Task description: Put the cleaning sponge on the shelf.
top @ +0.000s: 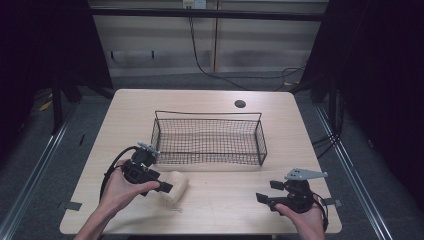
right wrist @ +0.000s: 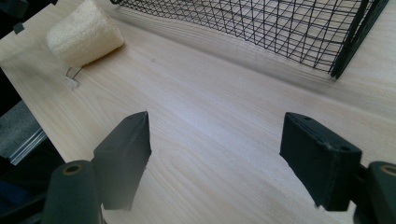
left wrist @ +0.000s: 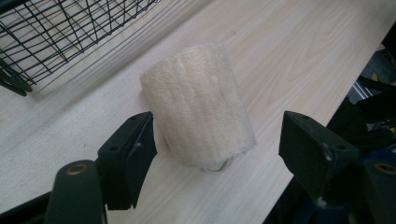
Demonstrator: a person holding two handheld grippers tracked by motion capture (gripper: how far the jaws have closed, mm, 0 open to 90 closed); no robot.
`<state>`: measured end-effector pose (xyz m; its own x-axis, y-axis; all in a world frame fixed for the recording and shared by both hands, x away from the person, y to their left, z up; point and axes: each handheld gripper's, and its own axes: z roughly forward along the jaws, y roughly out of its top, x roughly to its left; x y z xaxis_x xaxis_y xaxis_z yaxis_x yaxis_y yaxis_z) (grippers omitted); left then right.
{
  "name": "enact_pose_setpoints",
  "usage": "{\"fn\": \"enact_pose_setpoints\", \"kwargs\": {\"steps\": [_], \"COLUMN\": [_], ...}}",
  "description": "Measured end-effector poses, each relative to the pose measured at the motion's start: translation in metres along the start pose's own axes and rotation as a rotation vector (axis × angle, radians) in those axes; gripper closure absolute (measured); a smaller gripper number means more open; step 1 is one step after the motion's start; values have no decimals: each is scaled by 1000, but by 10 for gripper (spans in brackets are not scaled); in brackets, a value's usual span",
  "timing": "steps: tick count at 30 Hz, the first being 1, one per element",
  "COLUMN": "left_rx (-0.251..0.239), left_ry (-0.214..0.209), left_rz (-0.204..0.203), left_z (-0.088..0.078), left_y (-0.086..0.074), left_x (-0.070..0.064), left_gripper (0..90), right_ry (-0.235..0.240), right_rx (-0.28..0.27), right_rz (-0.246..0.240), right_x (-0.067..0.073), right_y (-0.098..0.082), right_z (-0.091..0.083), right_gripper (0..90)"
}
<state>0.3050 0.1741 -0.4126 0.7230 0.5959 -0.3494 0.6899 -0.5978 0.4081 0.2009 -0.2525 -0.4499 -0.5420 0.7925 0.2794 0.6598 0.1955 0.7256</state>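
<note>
A pale cream loofah-like sponge lies on the wooden table in front of the black wire basket. My left gripper stands open right at the sponge, whose near end sits between the two jaws without being pinched. My right gripper is open at the front right of the table, nothing between its jaws. In the right gripper view the sponge lies far off at the upper left and the basket runs across the top.
The basket is empty and stands in the table's middle. A round dark hole sits near the far edge. Metal rails run along the floor on both sides. The table's front edge is close to both hands.
</note>
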Motion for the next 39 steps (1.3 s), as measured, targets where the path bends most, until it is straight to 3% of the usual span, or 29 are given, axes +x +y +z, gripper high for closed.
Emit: {"fn": "enact_pose_setpoints", "kwargs": {"steps": [10,24,33,39], "left_rx": [42,138,206,250], "left_ry": [-16,7,30,73], "left_rz": [-57,-71,-43,-15], "left_z": [15,35,46,56], "left_y": [10,24,33,36], "left_x": [9,8,1,-5], "left_gripper": [289,301,294,298], "right_ry": [8,15,21,23], "right_rx": [15,23,26,30], "right_rz": [-1,1,-4,-3], "right_x": [0,0,0,0], "right_y": [0,0,0,0], "right_z": [2,3,4,4], "right_gripper": [241,240,240,240]}}
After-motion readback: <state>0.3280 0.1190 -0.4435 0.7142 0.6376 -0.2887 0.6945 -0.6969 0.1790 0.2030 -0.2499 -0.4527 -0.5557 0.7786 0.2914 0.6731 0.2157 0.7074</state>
